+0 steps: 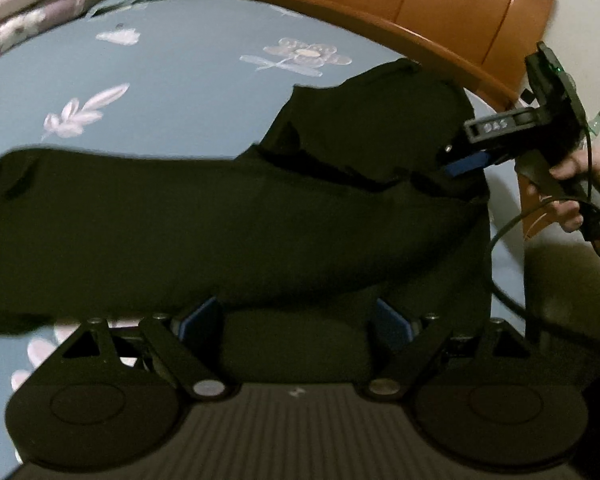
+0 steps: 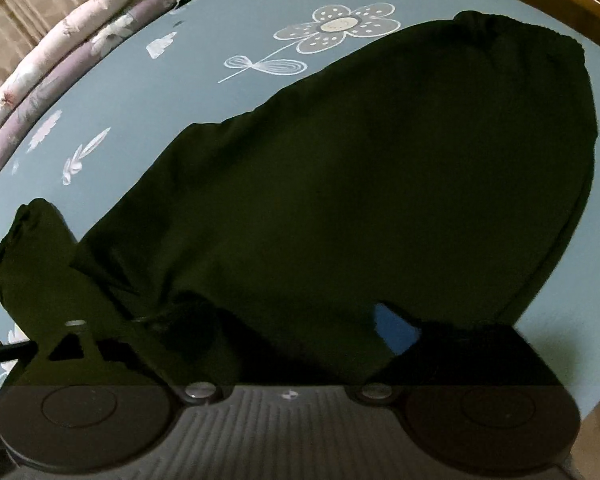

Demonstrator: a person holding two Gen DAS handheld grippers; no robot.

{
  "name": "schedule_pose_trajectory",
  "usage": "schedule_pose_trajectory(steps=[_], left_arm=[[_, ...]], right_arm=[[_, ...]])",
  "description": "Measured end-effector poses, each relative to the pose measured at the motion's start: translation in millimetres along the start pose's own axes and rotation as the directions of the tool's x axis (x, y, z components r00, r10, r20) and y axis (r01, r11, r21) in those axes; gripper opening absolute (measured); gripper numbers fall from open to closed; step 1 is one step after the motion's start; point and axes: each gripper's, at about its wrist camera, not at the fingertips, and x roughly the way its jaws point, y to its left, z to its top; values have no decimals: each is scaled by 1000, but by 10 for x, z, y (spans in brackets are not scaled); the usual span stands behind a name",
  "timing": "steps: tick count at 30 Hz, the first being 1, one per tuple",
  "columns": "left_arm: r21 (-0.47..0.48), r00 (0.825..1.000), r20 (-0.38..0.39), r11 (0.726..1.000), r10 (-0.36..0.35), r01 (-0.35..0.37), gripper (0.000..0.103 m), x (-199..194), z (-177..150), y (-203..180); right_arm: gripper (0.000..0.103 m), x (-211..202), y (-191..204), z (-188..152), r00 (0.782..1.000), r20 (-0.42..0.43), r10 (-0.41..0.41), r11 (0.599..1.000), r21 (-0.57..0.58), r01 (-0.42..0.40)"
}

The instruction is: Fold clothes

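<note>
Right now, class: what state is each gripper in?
Left gripper: open, fingers apart over the dark garment, gripping nothing.
Right gripper: open, holding nothing.
</note>
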Motion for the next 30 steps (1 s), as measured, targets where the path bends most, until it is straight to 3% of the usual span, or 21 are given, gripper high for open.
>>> schedule_pose_trajectory(steps=[4,11,22,30], left_arm=[[-14,1000,-14,1000,-9,9,85,-75,-205,83],[-83,995,56,993,-81,86,91,-153,-368,242],[-151,991,117,986,-58,76,91,-176,-436,234],[-209,997,71,978,3,12,93,-153,-352,157]], right_arm=[[103,41,133,-29,997,-7,-78,996,-35,78],[103,114,320,-18,978,-76,-192,976,-117,183],[103,182,359,1,963,-125,-238,960,-179,214],[103,154,271,-63,972,-110,-207,962,-204,182]])
